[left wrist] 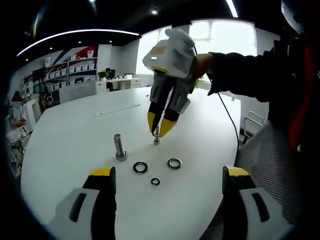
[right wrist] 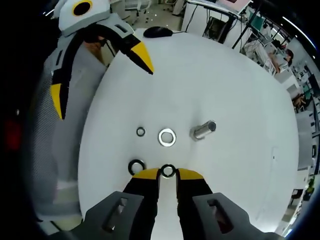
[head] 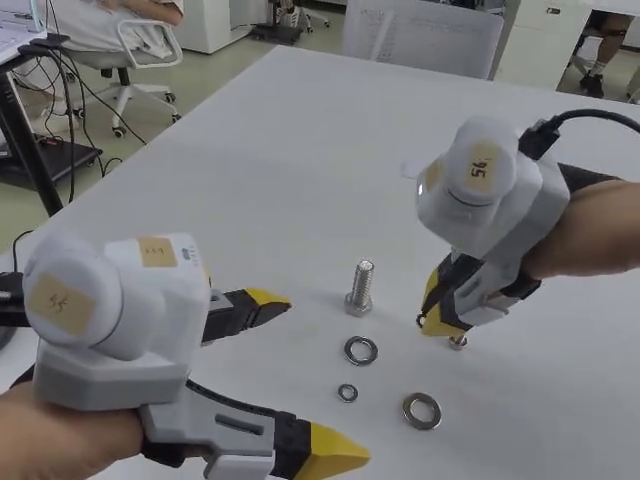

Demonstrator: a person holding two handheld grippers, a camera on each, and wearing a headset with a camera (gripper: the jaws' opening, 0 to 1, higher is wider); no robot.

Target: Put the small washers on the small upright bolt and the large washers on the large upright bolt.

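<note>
On the white table (head: 300, 150), near its middle, item one: large upright bolt (head: 362, 288), standing on its head with the threaded shank up and bare, no washer on it, so its share of the task is judged not yet begun. Item two: small upright bolt (left wrist: 156, 137), just beside and to the right of the large one, with its top between the tips of the right gripper (head: 440, 330). That gripper points straight down over it, which suits lowering a ring along the shank. Its jaws stand nearly together, and the right gripper view shows a small ring (right wrist: 168, 171) in the narrow gap. Whether this is a washer pinched there or the bolt's own top seen end-on cannot be told. Items three and four: two large washers, one (head: 361, 350) just in front of the large bolt, the other (head: 422, 410) nearer the person and to the right; both lie flat, apart from each other. Item five: one small washer (head: 347, 392), flat, between the two large ones and touching neither. Left gripper (head: 315, 378): held low at the near edge, jaws spread wide, nothing in them, aimed toward the loose washers, which reads as readiness for a pick.
</note>
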